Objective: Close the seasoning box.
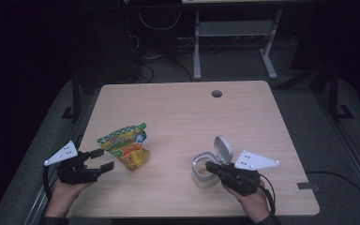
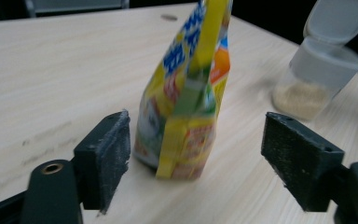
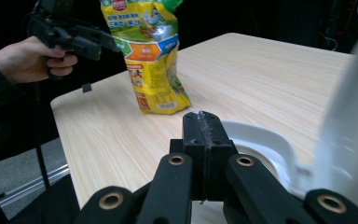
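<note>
Wooden table (image 1: pixel 178 117) (cable hole (image 1: pixel 216 93) far edge), dark room

The only print is on the pouch (image 1: pixel 125 146), which stands toward the tabletop's near left corner. In the right gripper view its face (image 3: pixel 154 60) carries a red round logo at the top, a white line of characters beneath it, and an orange panel with more small characters, all too small and blurred to read. In the left gripper view the pouch's side (image 2: pixel 186 93) shows blue lettering, too smeared to make out. No word or number can be read anywhere.
</note>
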A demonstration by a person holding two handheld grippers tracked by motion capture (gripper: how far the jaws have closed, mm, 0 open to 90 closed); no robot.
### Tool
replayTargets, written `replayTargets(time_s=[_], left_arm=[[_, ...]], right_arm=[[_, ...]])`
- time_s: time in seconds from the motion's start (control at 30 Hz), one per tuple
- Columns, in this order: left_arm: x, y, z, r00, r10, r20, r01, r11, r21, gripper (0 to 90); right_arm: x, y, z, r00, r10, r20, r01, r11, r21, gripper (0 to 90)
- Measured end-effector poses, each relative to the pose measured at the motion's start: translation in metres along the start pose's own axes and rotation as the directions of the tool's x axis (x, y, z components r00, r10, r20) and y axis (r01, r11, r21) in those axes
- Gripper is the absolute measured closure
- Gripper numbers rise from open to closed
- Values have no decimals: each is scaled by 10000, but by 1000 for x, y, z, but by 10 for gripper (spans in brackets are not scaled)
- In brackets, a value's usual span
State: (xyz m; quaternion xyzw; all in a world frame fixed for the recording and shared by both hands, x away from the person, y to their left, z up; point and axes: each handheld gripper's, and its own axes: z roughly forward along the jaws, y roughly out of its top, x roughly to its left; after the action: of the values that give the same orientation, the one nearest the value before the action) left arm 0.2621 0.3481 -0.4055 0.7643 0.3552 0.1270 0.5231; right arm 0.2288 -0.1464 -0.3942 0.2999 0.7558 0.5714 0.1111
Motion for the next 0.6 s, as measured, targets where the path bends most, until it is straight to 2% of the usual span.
replayTargets(time_s=[0.27,0.33,0.5,0.6], left_arm=[[-10,-17,1,9993,-16,-379,34,9988,484,191],[-13,-20,1,9990,-121,-429,144,9985,529,180],[-17,-25,3,9986,8,-532,32,9971,760,156],[-17,-28,4,9986,-7,-537,47,9973,737,143]], right_arm=[[-9,-15,-35,9989,94,463,-90,9999,-102,897],[-12,-19,-43,9981,132,603,-125,9999,-119,897],[-27,-25,-60,9940,334,1040,-310,9992,-252,897],[-37,-24,-64,9902,432,1324,-384,9985,-392,898]])
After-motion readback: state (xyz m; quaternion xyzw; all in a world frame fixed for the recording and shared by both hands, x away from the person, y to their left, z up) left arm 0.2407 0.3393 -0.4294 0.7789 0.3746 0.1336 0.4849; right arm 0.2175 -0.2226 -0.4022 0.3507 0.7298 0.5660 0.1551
